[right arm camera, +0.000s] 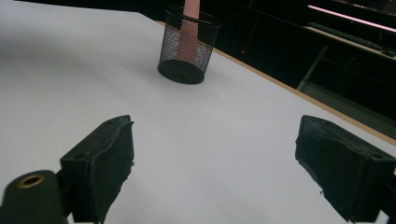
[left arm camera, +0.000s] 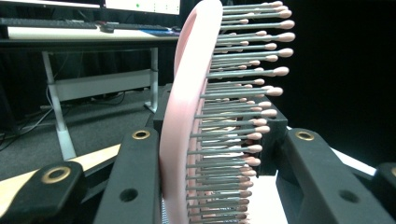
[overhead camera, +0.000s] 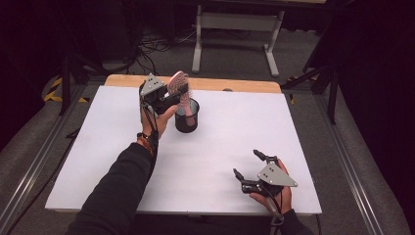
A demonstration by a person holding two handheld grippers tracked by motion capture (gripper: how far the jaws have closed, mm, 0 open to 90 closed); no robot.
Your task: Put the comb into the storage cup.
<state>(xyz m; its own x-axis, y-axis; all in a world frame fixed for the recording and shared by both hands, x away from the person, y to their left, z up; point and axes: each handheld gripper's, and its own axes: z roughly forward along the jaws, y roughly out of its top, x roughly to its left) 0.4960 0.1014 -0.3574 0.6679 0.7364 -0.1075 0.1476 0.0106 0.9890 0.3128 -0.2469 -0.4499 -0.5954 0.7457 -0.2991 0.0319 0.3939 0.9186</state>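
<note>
Tongs in my left hand point(overhead camera: 164, 98) clamp the pink hairbrush point(overhead camera: 180, 88) by its head, bristles facing right, its long axis nearly upright and the handle already dipping into the black mesh cup point(overhead camera: 187, 119) directly below. My right tongs point(overhead camera: 250, 169) rest spread and empty near the table's point(overhead camera: 98, 161) front edge, well apart from the cup. Straight down looks like the path that seats the brush.

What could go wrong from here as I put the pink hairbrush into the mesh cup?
The left gripper holds the pink hairbrush by its head, with the handle already inside the black mesh cup. The cup looks light and nothing steadies it; the right gripper rests open, well away. A sideways nudge could tip it. Once released, the tall, head-heavy brush may lean and topple the cup.
</note>
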